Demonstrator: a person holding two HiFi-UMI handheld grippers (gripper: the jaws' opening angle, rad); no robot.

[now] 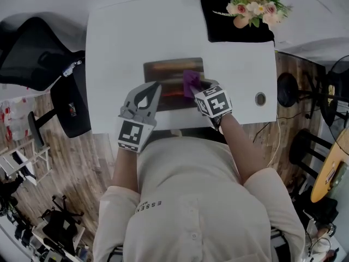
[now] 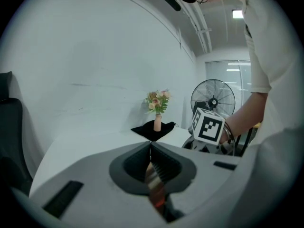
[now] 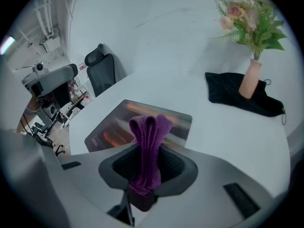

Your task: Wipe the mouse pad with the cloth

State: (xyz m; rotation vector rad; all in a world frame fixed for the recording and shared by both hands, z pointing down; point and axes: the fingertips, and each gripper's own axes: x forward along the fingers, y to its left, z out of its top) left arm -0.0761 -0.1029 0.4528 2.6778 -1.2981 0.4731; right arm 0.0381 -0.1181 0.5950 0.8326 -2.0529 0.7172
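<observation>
A dark mouse pad (image 1: pixel 172 72) with orange streaks lies in the middle of the white table (image 1: pixel 120 37). My left gripper (image 1: pixel 153 88) is at the pad's front left edge. In the left gripper view its jaws (image 2: pixel 151 148) are shut on a thin strip of the mouse pad (image 2: pixel 155 186). My right gripper (image 1: pixel 198 87) is at the pad's front right part, shut on a folded purple cloth (image 1: pixel 191 81). In the right gripper view the cloth (image 3: pixel 148 137) sticks up out of the gripper (image 3: pixel 147 152), above the near edge of the pad (image 3: pixel 118 125).
A black cloth (image 1: pixel 226 29) with a pink vase of flowers (image 1: pixel 254 4) lies at the table's back right. A cable hole (image 1: pixel 260 98) sits near the right edge. A black office chair (image 1: pixel 38 53) stands left of the table, a fan (image 2: pixel 213 101) to the right.
</observation>
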